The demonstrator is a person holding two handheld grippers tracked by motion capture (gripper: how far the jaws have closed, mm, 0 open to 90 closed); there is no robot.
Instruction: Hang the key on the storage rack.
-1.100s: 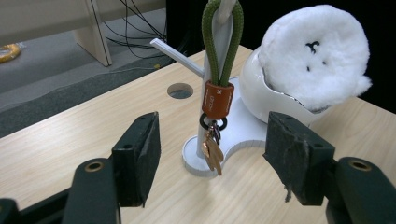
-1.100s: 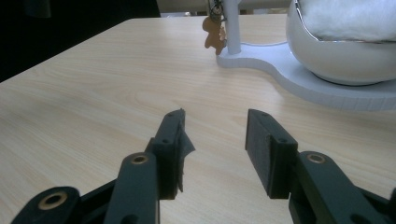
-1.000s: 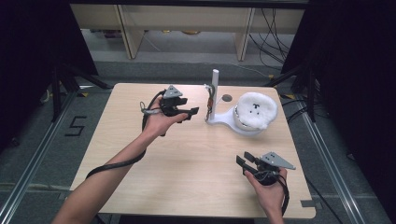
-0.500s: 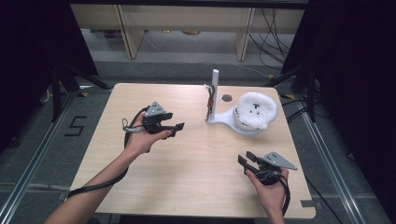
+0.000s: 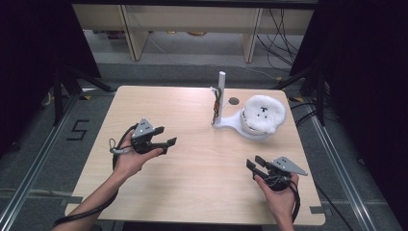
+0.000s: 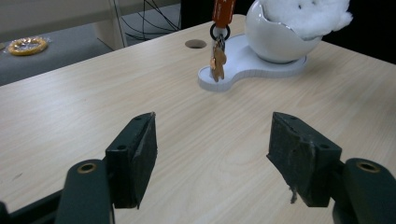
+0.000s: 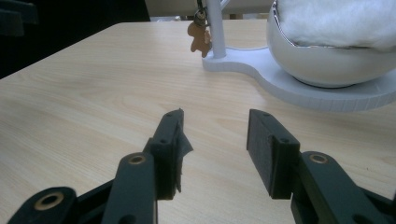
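**Wooden table with key stand; both grippers empty and apart**

Pale wooden table [image 5: 192, 115] on a grey floor, dark surroundings left and right, shelving legs and loose cables behind. Near the far right of the tabletop, a white stand [image 5: 231, 126]: flat, pear-shaped base, long axis running roughly left to right across the table in the high view, narrow end toward the left. From that narrow end, a white post [image 5: 222, 91] rising upright. On the wide end, a white bowl [image 5: 250, 126] filled with fluffy white stuffing [image 5: 263, 113]. Hanging from the post, an orange strap [image 6: 223, 9] with a ring and a small brown gingerbread-figure keychain [image 6: 217, 63], long axis vertical, lower end just above the base. Round hole [image 5: 234, 101] in the tabletop just behind the stand.

Left gripper [image 5: 163, 137] held over the left half of the table, jaws pointing right toward the stand, spread wide, nothing between them; well apart from the stand. Right gripper [image 5: 255, 164] held low near the front right edge, jaws pointing left and slightly away from the person, parted, nothing between them; stand ahead in the right gripper view, not touched.
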